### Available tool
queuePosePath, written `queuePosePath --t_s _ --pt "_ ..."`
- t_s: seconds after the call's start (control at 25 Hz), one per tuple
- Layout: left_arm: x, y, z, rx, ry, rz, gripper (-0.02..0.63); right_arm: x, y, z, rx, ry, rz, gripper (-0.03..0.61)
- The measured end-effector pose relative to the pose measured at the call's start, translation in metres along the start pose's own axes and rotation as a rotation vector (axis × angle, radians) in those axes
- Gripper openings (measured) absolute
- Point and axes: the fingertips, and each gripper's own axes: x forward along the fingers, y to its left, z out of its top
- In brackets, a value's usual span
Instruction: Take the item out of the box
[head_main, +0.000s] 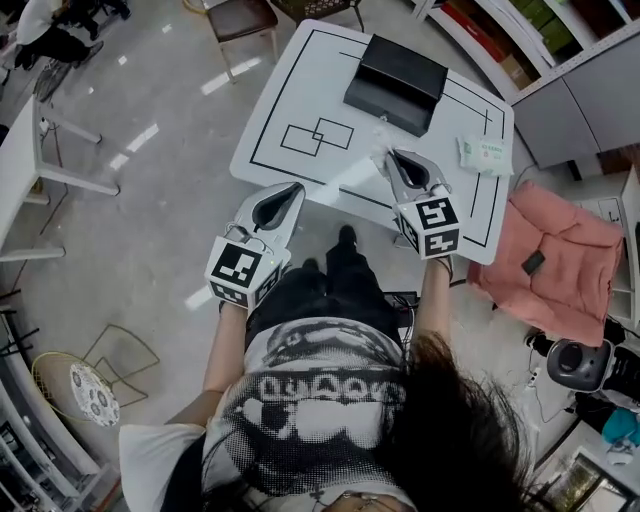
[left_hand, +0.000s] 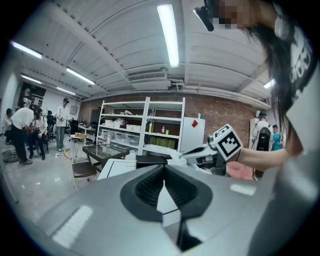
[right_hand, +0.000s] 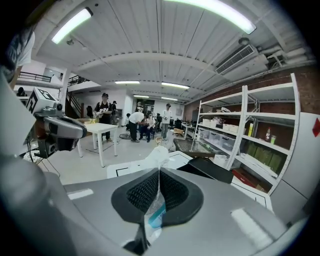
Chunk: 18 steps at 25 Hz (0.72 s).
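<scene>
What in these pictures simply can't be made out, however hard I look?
- Inside of the black box: in the head view only its black outer surfaces show, so its contents can't be told.
- Clear plastic packet: in the right gripper view the right tool, shut on it, covers most of it, and the print is blurred.
- Green-and-white pack on the table: in the head view the label is too small to read.
</scene>
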Motion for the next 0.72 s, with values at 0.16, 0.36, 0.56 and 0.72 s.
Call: queuePosePath --t_s 0.16,0.36,0.56,0.72 --pt "-0.007 -0.006 -0.009 -0.005 0.012 -0.032 0.0 -0.016 0.018 -0.01 0.013 0.019 -0.01 0.008" --pt "-0.008 -0.018 -0.009 -0.004 0.008 -0.058 0.0 -0.036 0.027 -0.016 0.01 0.028 -0.012 0.008" --pt "-0.006 -0.034 -0.009 0.0 0.009 -0.079 0.0 -0.057 0.027 -0.021 0.01 0.03 -0.018 0.008" --pt "-0.001 -0.051 -0.008 0.003 0.01 -0.075 0.0 -0.077 0.025 -0.028 0.011 0.024 -0.008 0.008"
